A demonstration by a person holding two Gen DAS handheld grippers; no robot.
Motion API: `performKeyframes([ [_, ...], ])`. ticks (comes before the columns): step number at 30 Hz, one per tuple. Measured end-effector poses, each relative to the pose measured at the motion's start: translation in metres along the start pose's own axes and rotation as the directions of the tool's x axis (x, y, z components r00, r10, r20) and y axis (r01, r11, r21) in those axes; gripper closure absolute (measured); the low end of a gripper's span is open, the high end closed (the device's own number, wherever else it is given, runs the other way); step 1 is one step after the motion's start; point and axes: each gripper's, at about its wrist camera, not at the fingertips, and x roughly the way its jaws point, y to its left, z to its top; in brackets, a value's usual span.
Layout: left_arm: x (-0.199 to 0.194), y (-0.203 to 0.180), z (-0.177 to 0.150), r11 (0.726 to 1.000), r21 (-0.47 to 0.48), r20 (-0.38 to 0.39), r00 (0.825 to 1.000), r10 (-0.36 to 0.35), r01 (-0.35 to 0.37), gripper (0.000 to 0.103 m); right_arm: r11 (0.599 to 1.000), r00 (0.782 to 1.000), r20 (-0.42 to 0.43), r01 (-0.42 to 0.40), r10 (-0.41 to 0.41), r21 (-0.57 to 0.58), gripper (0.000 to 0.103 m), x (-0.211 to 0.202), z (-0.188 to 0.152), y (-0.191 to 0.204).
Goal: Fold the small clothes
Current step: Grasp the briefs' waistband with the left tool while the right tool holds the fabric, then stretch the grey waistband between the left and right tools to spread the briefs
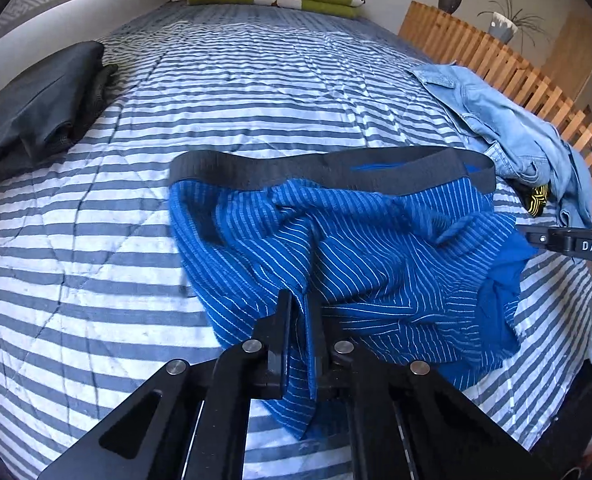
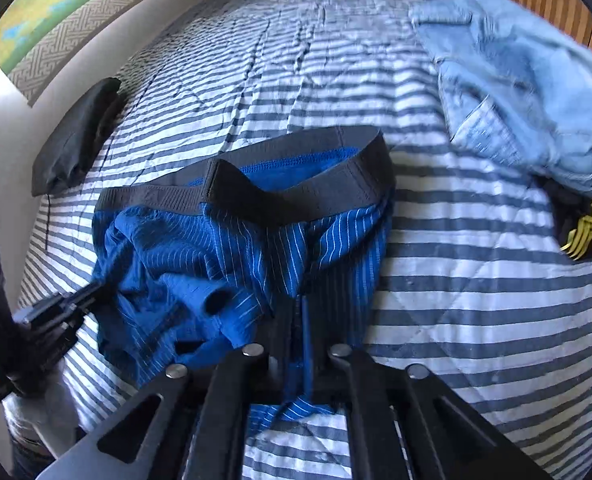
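Left wrist view is showing, from left to right, a folded dark grey garment (image 1: 35,116), then the blue pinstriped boxer shorts with a dark grey elastic waistband (image 1: 336,232) lying crumpled on the blue-and-white striped bed quilt (image 1: 95,280), then a crumpled light blue denim jacket (image 1: 496,120). The left gripper (image 1: 298,320) is clenching its jaws on the shorts' near left hem; the right gripper (image 2: 298,336) is pinching the near right hem likewise. Judging by this, the person is starting the fold: next, both hems probably need lifting together, taut and level, toward the waistband.
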Motion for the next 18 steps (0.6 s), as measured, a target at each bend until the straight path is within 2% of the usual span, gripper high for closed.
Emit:
performKeyframes([
  [3,-0.019,0.019,-0.004,0.999,-0.037,0.031,1.000,0.002,-0.001,0.098,0.997,0.998,0.022,-0.057,0.056,0.055,0.100,-0.018,-0.004,-0.010],
  [6,-0.042,0.043,-0.004,0.997,-0.070,0.080,0.996,0.046,-0.041,0.098,0.993,0.994,0.039,-0.107,0.105,0.048,0.100,-0.034,-0.012,-0.013],
  [7,-0.049,0.054,-0.005,0.994,-0.092,0.091,0.994,0.065,-0.057,0.098,0.991,0.992,0.029,-0.125,0.124,0.038,0.100,-0.036,-0.015,-0.012],
  [9,-0.057,0.076,-0.003,0.978,-0.147,0.090,0.982,0.164,-0.150,0.098,0.988,0.988,-0.009,-0.151,0.151,0.030,0.097,-0.034,-0.017,-0.011],
  [10,-0.060,0.087,-0.003,0.967,-0.180,0.083,0.976,0.200,-0.183,0.099,0.991,0.991,-0.017,-0.130,0.131,0.027,0.088,-0.031,-0.016,-0.008],
  [11,-0.063,0.097,-0.003,0.961,-0.212,0.079,0.977,0.200,-0.179,0.099,0.995,0.995,-0.011,-0.098,0.098,0.020,0.081,-0.030,-0.014,-0.006],
  [12,-0.067,0.104,-0.002,0.958,-0.235,0.081,0.979,0.187,-0.163,0.098,0.997,0.997,0.001,-0.071,0.071,0.017,0.069,-0.029,-0.013,-0.006],
  [14,-0.072,0.103,0.001,0.962,-0.235,0.097,0.982,0.165,-0.138,0.094,0.999,0.999,0.019,-0.032,0.032,0.027,0.066,-0.024,-0.008,-0.006],
  [15,-0.072,0.097,0.003,0.967,-0.218,0.105,0.982,0.159,-0.133,0.082,0.999,0.999,0.024,-0.026,0.025,0.035,0.066,-0.021,-0.005,-0.008],
  [16,-0.071,0.090,0.007,0.972,-0.199,0.108,0.983,0.151,-0.127,0.060,0.999,0.999,0.032,-0.013,0.011,0.043,0.066,-0.016,0.000,-0.010],
  [18,-0.065,0.077,0.014,0.980,-0.174,0.116,0.986,0.116,-0.095,0.034,0.998,0.998,0.041,0.051,-0.053,0.046,0.065,-0.006,0.008,-0.011],
])
